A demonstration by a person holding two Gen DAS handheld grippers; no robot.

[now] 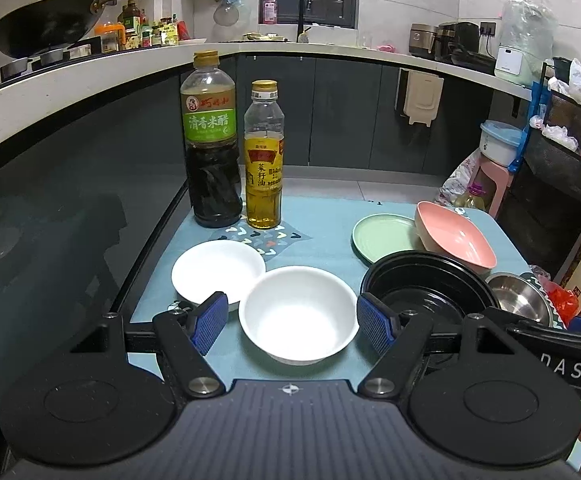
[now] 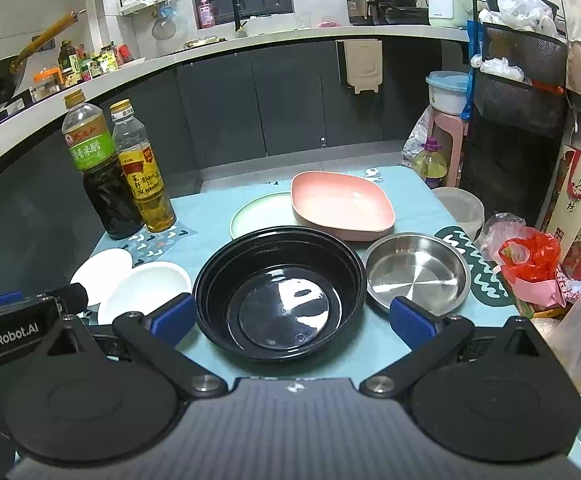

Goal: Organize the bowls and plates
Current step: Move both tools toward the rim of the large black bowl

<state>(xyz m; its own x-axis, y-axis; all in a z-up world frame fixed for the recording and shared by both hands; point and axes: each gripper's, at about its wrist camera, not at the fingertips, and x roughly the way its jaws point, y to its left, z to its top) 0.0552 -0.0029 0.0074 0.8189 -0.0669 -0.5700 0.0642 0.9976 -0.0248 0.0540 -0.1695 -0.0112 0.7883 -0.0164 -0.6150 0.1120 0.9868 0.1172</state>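
My left gripper (image 1: 292,320) is open, its blue pads either side of a white bowl (image 1: 298,314) without touching it. A second white bowl (image 1: 218,270) sits behind-left. My right gripper (image 2: 292,316) is open around the near part of a black bowl (image 2: 280,292), not touching. A steel dish (image 2: 416,272) sits right of the black bowl, a pink bowl (image 2: 340,204) behind it, resting partly on a green plate (image 2: 256,212). In the left wrist view the black bowl (image 1: 426,288), pink bowl (image 1: 454,238), green plate (image 1: 382,236) and steel dish (image 1: 518,296) lie to the right.
Two bottles, dark vinegar (image 1: 210,148) and yellow oil (image 1: 263,160), stand at the back left of the blue table mat (image 1: 318,216). A red plastic bag (image 2: 530,252) and a translucent tub (image 2: 464,206) lie off the table's right edge. Kitchen counter runs behind.
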